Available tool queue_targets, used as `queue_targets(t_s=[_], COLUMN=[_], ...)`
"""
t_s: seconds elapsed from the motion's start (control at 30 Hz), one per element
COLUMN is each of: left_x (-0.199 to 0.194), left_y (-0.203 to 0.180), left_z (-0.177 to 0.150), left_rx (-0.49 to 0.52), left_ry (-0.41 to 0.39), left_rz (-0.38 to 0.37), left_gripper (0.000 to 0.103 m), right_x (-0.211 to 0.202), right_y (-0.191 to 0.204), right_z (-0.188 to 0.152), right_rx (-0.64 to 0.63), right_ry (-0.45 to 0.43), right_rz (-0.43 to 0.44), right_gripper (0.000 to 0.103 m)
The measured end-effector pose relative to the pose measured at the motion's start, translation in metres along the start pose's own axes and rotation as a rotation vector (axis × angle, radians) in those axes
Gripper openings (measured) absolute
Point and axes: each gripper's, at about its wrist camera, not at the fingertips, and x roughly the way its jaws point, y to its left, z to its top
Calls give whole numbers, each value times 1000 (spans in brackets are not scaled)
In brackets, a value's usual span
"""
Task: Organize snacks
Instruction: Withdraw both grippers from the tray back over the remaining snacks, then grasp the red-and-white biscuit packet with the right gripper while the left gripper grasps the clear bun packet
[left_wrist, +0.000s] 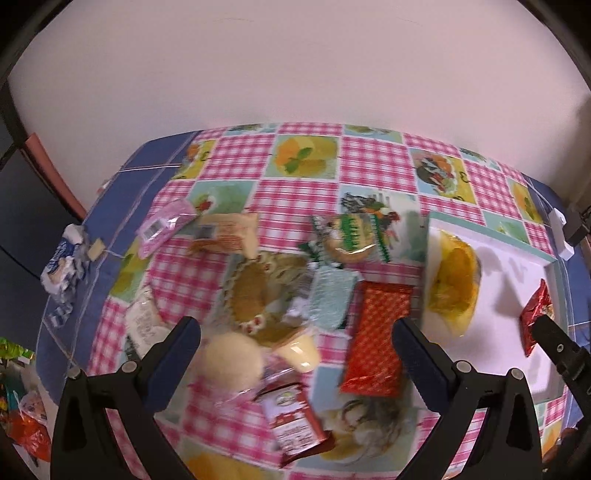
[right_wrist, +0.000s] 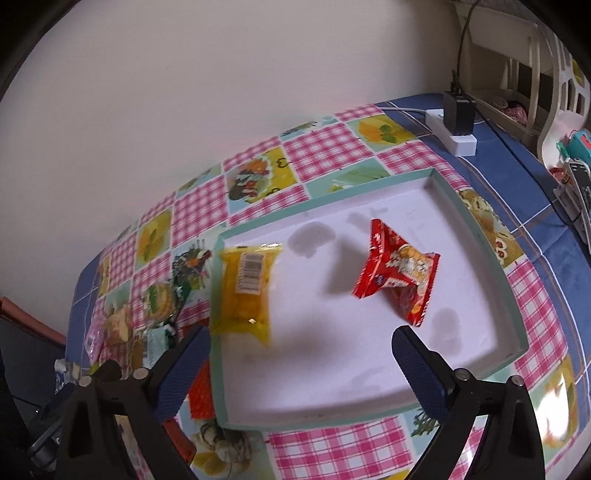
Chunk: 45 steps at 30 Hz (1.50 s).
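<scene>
Overhead now: right gripper (right_wrist: 301, 345) spread wide, holding nothing, above white tray (right_wrist: 476, 221); red packet (right_wrist: 399, 269) and yellow packet (right_wrist: 247, 291) inside. Left gripper (left_wrist: 295, 339) wide over snack pile (left_wrist: 266, 291) on surface (left_wrist: 303, 184).

Soft even light, motion blur, fisheye warp.

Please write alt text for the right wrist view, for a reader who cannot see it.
The open right gripper hovers over a shallow white tray holding a yellow snack packet and a red snack packet. The tray sits on a pink checked tablecloth.
</scene>
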Motion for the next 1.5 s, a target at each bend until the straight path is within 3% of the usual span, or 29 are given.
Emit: queue_targets(t_s=[0.37,0.83,1.17,1.5], left_x=[-1,32,60,71], left_y=[60,135,149,150], left_z=[-24,-57,-74,-79], left_rx=[-67,-266,-327,-338], left_ry=[14,125,232,271], left_rz=[-20,-91,-100,-86], left_gripper=[103,103,103,103], right_x=[-6,22,54,81], right_y=[37,105,135,149], right_z=[-31,-73,-106,-136], right_rx=[-75,-208,-329,-449], right_ry=[42,222,363,445], right_rz=[10,157,141,65], right_gripper=[100,100,100,100])
